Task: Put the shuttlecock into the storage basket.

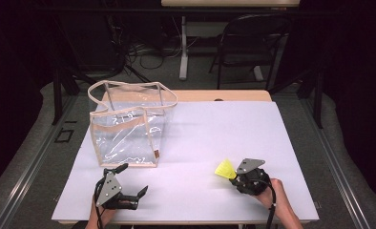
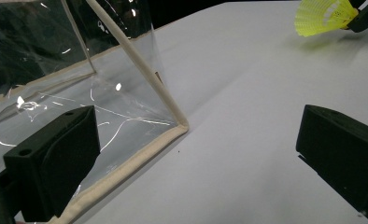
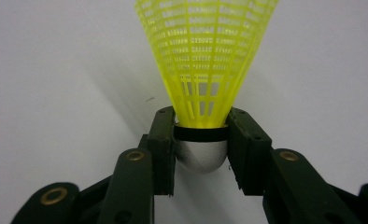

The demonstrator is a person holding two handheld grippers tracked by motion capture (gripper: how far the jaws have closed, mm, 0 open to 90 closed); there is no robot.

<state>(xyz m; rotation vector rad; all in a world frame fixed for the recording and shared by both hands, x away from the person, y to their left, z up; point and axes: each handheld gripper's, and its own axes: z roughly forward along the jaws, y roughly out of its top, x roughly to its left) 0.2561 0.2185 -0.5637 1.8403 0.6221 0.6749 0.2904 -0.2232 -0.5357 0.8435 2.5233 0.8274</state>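
A yellow plastic shuttlecock (image 3: 205,56) with a white rounded head is clamped at its head between the jaws of my right gripper (image 3: 201,140), its skirt pointing away. In the high view that right gripper (image 1: 235,175) is at the front right of the white table, with the shuttlecock (image 1: 224,169) sticking out to its left. My left gripper (image 1: 131,180) stands open at the front left, just in front of a clear plastic bag (image 1: 126,125) with beige trim. The left gripper view has the bag's corner (image 2: 175,123) between its wide-apart jaws and the shuttlecock (image 2: 323,17) far off.
The white table surface (image 1: 214,133) lies on a wooden desk. A dark folding chair (image 1: 253,43) and a table leg stand beyond the far edge. Cables lie on the floor behind.
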